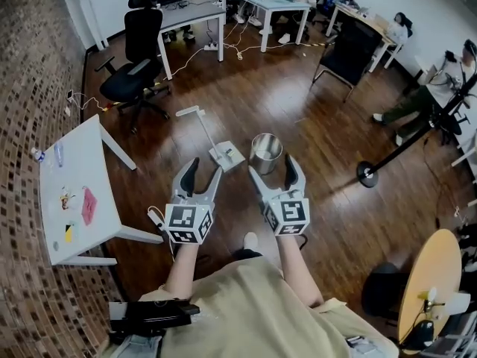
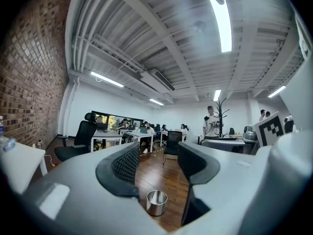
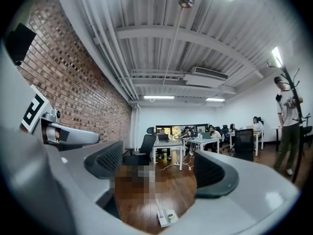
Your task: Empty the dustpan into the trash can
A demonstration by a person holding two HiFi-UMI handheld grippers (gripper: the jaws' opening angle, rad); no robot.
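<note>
Approach; left gripper (image 1: 205,167) and right gripper (image 1: 272,166) gape empty; next, grasp the long-handled dustpan (image 1: 226,155) beside the steel trash can (image 1: 266,149).

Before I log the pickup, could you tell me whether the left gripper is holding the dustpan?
No, the left gripper is open and empty, and the dustpan stands on the floor ahead of it.

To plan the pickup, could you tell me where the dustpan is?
Head view: the dustpan sits on the floor just left of the trash can, beyond the left gripper.
</note>
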